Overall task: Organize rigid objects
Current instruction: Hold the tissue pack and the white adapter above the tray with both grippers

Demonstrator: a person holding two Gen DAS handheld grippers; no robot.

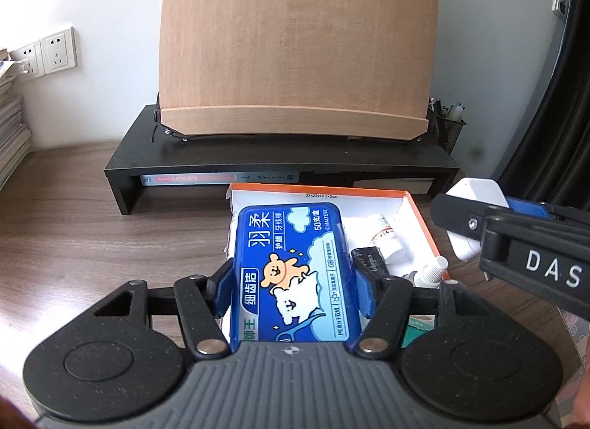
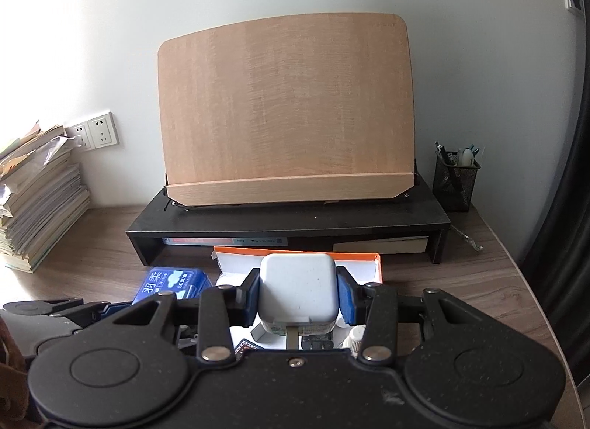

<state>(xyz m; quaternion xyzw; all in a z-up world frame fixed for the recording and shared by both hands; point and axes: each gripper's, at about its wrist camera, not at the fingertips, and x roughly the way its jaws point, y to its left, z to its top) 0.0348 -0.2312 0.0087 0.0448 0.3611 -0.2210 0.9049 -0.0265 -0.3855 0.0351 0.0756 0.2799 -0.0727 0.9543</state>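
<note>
Above the orange-edged box (image 1: 416, 207), we hold the floss case (image 1: 291, 274) lengthwise in our left claw (image 1: 295, 290), our right claw (image 2: 298, 298) clamping a white charger (image 2: 298, 287) alongside.

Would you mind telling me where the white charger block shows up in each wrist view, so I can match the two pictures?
Left wrist view: the white charger block sits at the right edge, clamped in the right gripper, above the orange-rimmed box.
Right wrist view: the block is low at centre, between the jaws.
Shared landmark: the wooden book stand on the black riser.
</note>
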